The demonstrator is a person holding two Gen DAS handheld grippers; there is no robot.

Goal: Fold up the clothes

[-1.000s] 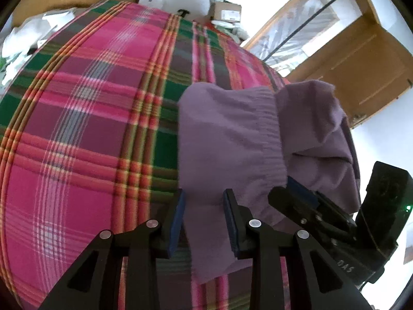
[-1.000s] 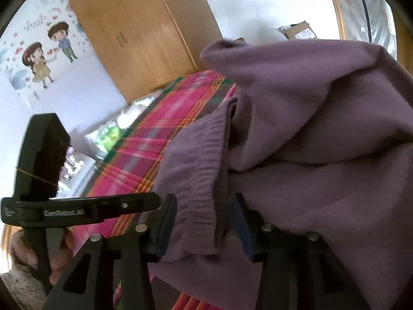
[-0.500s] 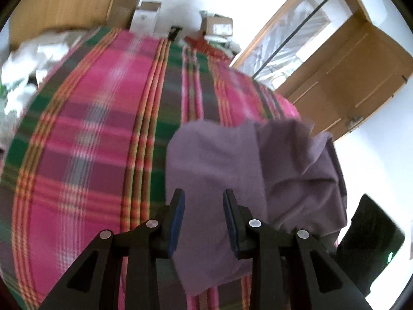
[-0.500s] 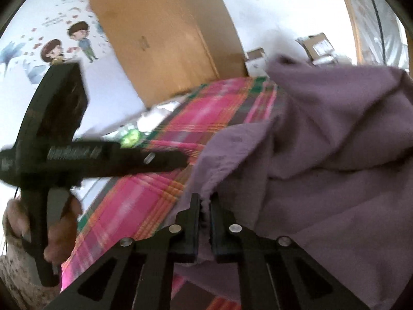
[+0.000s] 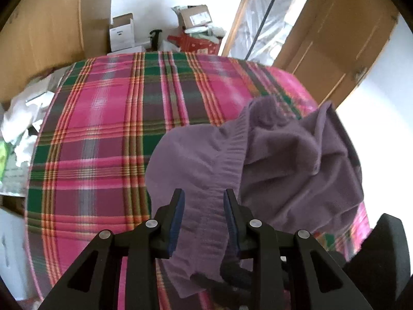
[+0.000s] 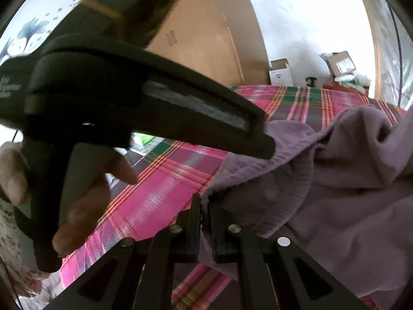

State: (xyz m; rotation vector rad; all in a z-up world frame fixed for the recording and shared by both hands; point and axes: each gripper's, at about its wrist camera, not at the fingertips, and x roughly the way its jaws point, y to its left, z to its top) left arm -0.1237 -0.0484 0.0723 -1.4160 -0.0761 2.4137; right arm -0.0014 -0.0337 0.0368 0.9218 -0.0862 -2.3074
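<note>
I held the purple garment (image 5: 271,170) bunched on the plaid bedspread (image 5: 108,134), toward the 4 o'clock part of the bed as my left camera saw it, with a ribbed, elastic-looking band running through the heap from 1 o'clock down to 6 o'clock. My right tool (image 6: 205,214) was clenched on a thin edge of the cloth, its jaws all but touching with the hem pinched between them; I judged that grip was meant to fix one corner so the rest could be drawn out flat. My left tool (image 5: 204,206) stood released, jaws apart on either side of the ribbed band, with cloth lying between them but not squeezed. It looked placed to take a second hold near the first, since a fold needs two points along one edge. In the right camera my left hand (image 6: 85,193) showed at 9 o'clock, wrapped round the handle of the left tool's black body, which crossed the upper frame and ended at the garment's edge. The garment was still rumpled, with loose folds piled at 3 o'clock and no clean crease visible, so I judged the folding was not finished. Cardboard boxes (image 5: 196,16) and a wooden wardrobe (image 6: 206,38) stood beyond the bed at 12 o'clock.
</note>
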